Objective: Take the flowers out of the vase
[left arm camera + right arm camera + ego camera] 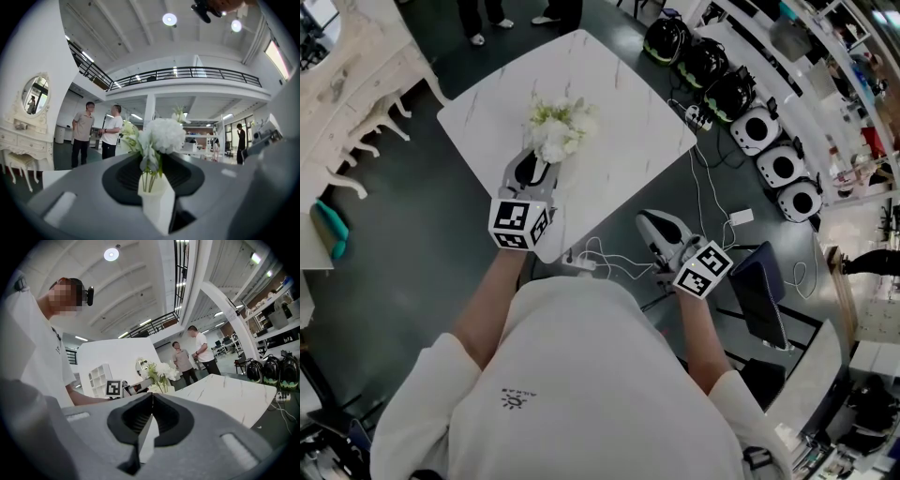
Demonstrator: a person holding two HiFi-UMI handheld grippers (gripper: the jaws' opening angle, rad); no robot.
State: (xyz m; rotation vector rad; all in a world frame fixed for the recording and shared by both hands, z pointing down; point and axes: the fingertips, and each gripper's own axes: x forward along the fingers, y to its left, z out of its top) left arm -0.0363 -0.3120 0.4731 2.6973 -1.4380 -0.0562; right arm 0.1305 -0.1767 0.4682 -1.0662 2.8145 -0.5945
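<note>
1. No word, brand or number can be read in any view.
2. A small dark print (516, 398) on the person's white shirt (581, 375), at 7 o'clock in the head view, is too small to read.
3. Black-and-white square markers (515, 221), patterns without letters, stand on the left gripper (546, 161), toward 9 o'clock, and on the right gripper (647, 219), toward 4 o'clock.

Light: bright, from round ceiling lamps (169, 19) above.
Glare: the lamps glow plain white.
Edges: both gripper views bend round, with black corners.
Blur: things very near the lens look soft; the flowers (161, 135) look clearer.
</note>
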